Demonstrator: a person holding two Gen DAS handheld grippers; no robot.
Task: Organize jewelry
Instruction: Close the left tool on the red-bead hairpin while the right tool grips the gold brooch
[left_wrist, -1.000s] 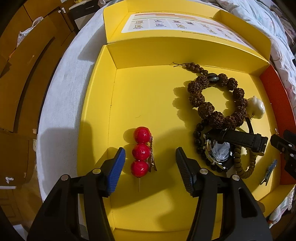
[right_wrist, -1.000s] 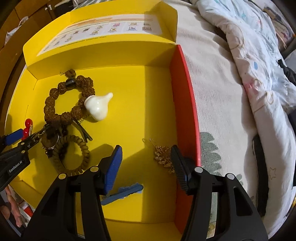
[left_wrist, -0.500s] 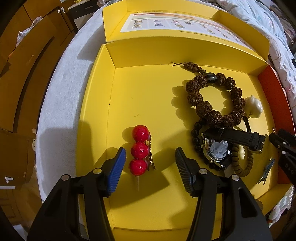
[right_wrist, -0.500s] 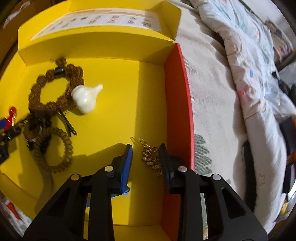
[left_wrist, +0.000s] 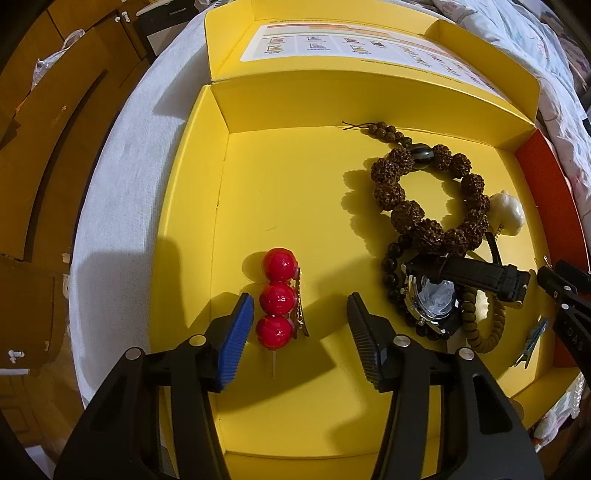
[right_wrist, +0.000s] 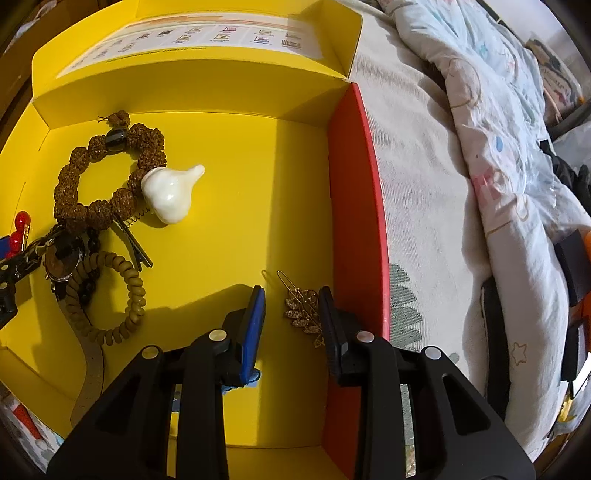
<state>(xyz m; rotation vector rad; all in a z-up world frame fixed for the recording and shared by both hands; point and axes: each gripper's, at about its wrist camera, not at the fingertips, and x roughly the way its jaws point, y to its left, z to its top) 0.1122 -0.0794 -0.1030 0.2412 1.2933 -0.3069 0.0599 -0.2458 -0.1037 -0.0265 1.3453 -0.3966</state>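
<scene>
Both tongs point down into the open yellow cardboard box (left_wrist: 192, 206) from its near edge. On the left gripper (left_wrist: 300, 334) the jaws stand wide apart over the box floor, and the red three-ball hair clip (left_wrist: 277, 303) lies between them, close against the blue-padded left finger (left_wrist: 236, 341) and apart from the black ribbed right finger (left_wrist: 364, 341); whether the blue pad touches the lowest ball I cannot tell. The clip runs from 6 to 12 o'clock in that view, its thin stick pointing back toward the camera. The right gripper (right_wrist: 291, 328) sits low by the box's red side wall (right_wrist: 354, 229), its jaws narrowed to a small gap around the gold leaf-shaped hair clip (right_wrist: 301, 312); the black finger (right_wrist: 330, 332) is at the leaves' edge, while the blue one (right_wrist: 253, 332) stands just clear, so the jaws are not yet clamped. The clip's wire end points to 11 o'clock. At 10 o'clock of the right gripper lies the white garlic-shaped ornament (right_wrist: 170, 194), touching the brown knobbly seed-bead bracelet (right_wrist: 96, 181). At 9 o'clock the olive spiral hair tie (right_wrist: 125, 299) loops beside the black-strapped wristwatch (left_wrist: 439, 295), which overlaps the bracelet's near edge. A small blue clip (left_wrist: 532, 341) rests at 3 o'clock in the left view. The box stands on a white textured bedsheet (right_wrist: 417, 177), with a rumpled printed quilt (right_wrist: 517, 155) at the right gripper's 2 o'clock.
</scene>
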